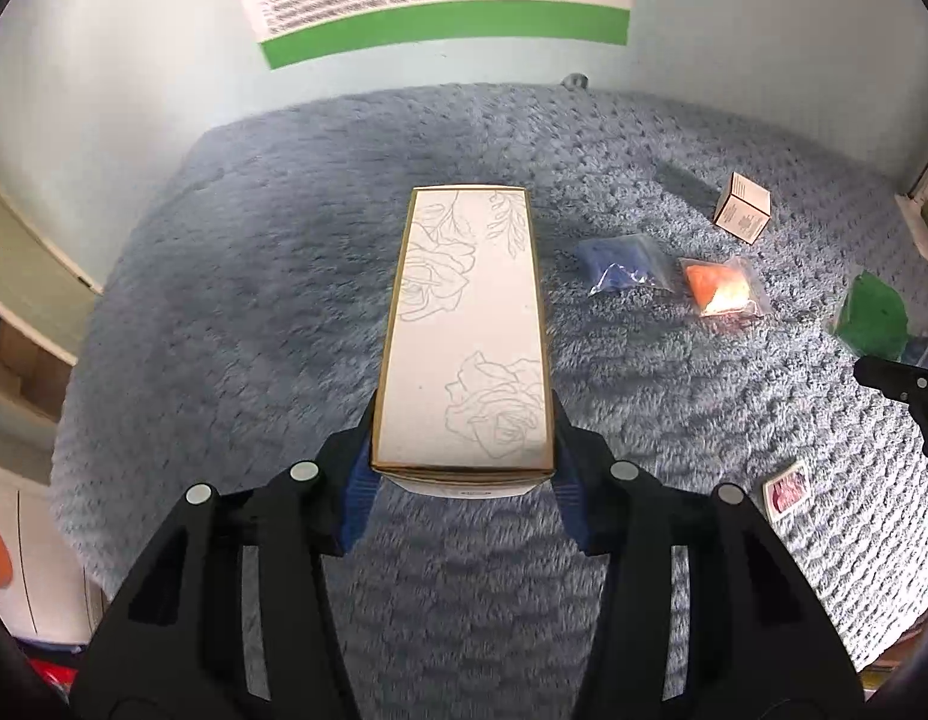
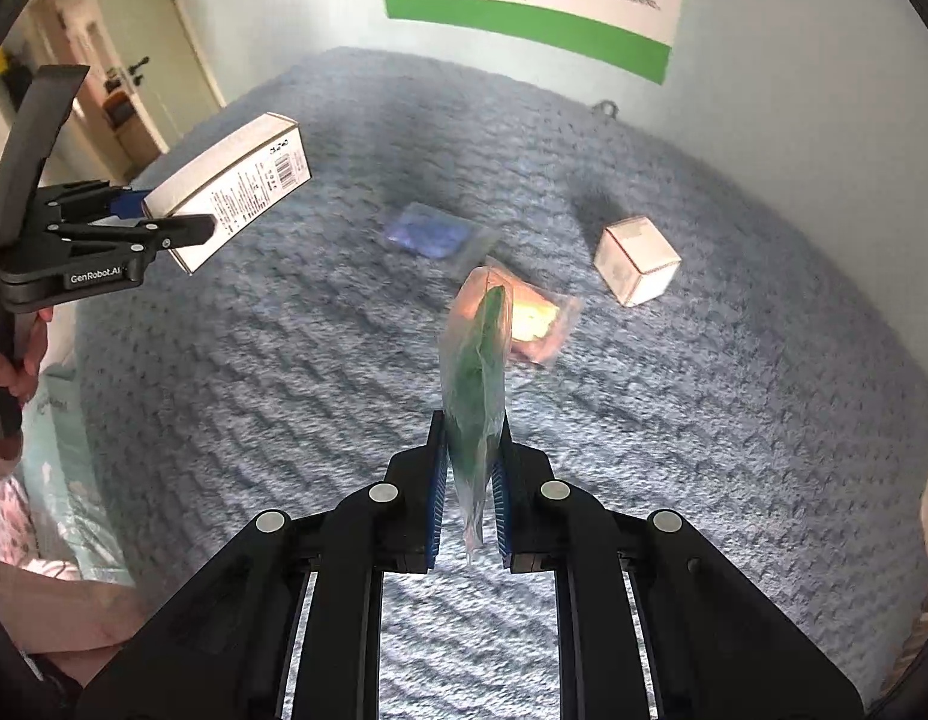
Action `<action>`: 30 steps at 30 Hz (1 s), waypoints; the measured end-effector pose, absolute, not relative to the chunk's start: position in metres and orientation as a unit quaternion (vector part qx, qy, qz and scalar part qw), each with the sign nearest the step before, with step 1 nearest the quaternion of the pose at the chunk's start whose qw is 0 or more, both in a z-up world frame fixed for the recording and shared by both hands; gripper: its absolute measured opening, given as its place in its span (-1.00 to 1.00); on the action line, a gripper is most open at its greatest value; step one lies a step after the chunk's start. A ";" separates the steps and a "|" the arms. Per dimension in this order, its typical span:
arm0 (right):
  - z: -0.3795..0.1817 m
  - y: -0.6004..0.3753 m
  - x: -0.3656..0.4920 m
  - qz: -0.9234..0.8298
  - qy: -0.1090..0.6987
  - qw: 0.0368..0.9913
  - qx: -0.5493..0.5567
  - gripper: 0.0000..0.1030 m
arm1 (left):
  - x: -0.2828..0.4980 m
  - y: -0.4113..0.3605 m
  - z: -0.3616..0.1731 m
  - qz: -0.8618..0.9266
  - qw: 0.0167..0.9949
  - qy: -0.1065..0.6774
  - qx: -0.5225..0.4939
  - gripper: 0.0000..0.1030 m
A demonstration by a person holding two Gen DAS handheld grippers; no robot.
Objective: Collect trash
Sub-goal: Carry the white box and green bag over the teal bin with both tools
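Note:
My left gripper [image 1: 462,450] is shut on a long white box with rose line drawings [image 1: 466,330], held above the blue-grey fluffy blanket [image 1: 284,300]. In the right wrist view the same long white box [image 2: 236,189] shows at the upper left, clamped in the left gripper [image 2: 176,222]. My right gripper [image 2: 471,438] is shut on a clear bag with green contents [image 2: 474,384], lifted off the blanket [image 2: 733,420]. That green bag [image 1: 871,315] also appears at the right edge of the left wrist view, by a black piece of the right gripper.
On the blanket lie a blue bag [image 1: 619,264], an orange bag [image 1: 724,291], a small white box [image 1: 742,213] and a small card with a red picture [image 1: 787,489]. A green-and-white poster [image 1: 440,0] hangs on the wall behind. A person's hand [image 2: 14,360] holds the left gripper's handle.

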State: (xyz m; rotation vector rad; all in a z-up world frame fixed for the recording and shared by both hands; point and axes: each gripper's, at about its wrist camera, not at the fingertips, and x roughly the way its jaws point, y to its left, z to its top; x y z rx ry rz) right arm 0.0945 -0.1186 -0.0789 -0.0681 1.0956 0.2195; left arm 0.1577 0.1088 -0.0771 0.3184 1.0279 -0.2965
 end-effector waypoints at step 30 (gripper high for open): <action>-0.080 0.181 -0.017 0.370 0.501 0.770 -0.136 -0.72 | -0.087 0.378 -0.080 0.057 0.851 0.521 0.034 -0.09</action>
